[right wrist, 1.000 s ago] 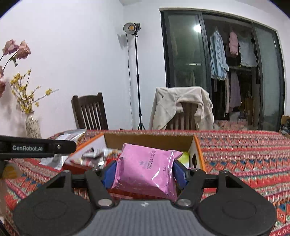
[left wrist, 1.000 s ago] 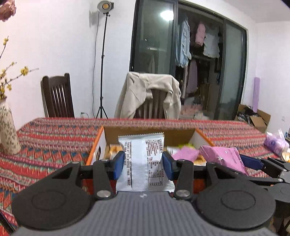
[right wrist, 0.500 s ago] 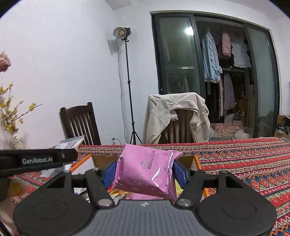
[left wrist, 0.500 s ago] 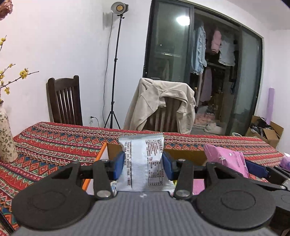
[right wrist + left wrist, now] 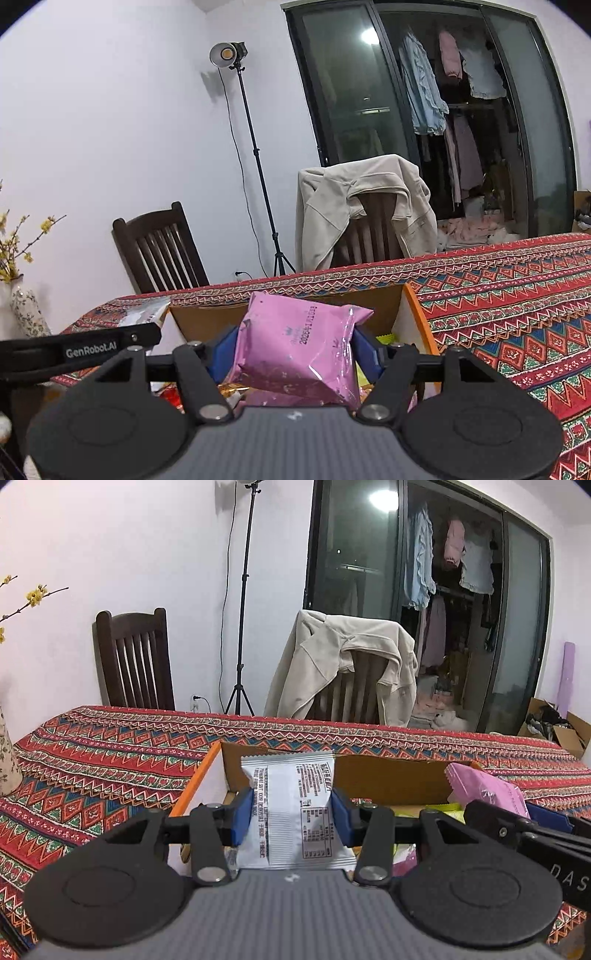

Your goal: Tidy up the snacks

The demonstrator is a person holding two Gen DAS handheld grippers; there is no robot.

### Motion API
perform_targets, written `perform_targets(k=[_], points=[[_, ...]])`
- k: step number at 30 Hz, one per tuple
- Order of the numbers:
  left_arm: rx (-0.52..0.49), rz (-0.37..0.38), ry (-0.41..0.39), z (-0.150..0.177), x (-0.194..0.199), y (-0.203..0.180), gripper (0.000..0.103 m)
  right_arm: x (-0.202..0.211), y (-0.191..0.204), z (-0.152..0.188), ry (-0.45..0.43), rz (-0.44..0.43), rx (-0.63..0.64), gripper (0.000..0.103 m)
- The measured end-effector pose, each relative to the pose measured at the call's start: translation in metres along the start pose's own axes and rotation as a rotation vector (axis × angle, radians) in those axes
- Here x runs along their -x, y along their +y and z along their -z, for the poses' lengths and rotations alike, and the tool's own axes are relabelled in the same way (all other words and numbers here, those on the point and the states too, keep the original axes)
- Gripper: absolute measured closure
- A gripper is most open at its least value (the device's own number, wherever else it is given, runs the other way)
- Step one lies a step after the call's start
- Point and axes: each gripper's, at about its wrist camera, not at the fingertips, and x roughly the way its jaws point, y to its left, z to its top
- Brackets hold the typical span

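My left gripper (image 5: 291,818) is shut on a silver-white snack packet (image 5: 293,812) and holds it upright above the near end of an open cardboard box (image 5: 388,779) with orange edges. My right gripper (image 5: 293,354) is shut on a pink snack packet (image 5: 299,350), also over the box (image 5: 397,314). The pink packet shows at the right in the left wrist view (image 5: 487,794). Several loose snacks lie inside the box, mostly hidden by the grippers.
The table carries a red patterned cloth (image 5: 110,760). A flowered vase (image 5: 27,314) stands at the left. Two chairs stand behind the table, one with a beige jacket (image 5: 343,664). A light stand (image 5: 255,166) is by the wall.
Both grippers tilted up and then came back down slightly, still holding their packets. The box sits lower in both views than one second ago.
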Motion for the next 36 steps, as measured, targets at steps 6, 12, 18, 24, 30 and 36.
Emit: perform_targets(k=[6, 12, 18, 24, 30, 36], points=[[0.027, 0.03, -0.018, 0.001, 0.006, 0.003, 0.028, -0.001, 0.0, 0.004, 0.002, 0.005, 0.003, 0.027], [0.038, -0.005, -0.066, 0.002, 0.013, 0.005, 0.0, -0.001, -0.008, 0.004, 0.001, 0.016, -0.031, 0.0], [0.035, -0.01, -0.063, 0.001, 0.013, 0.006, 0.0, 0.0, -0.008, 0.005, 0.009, 0.025, -0.032, 0.0], [0.038, -0.011, -0.072, -0.003, 0.024, 0.007, 0.0, 0.006, -0.005, 0.003, 0.001, 0.02, -0.023, 0.0], [0.06, 0.012, -0.085, -0.009, 0.048, 0.012, 0.0, 0.02, -0.001, -0.004, -0.007, -0.002, -0.031, 0.0], [0.009, 0.03, -0.108, -0.003, 0.084, 0.014, 0.0, 0.047, 0.002, -0.007, 0.002, -0.034, -0.028, 0.0]])
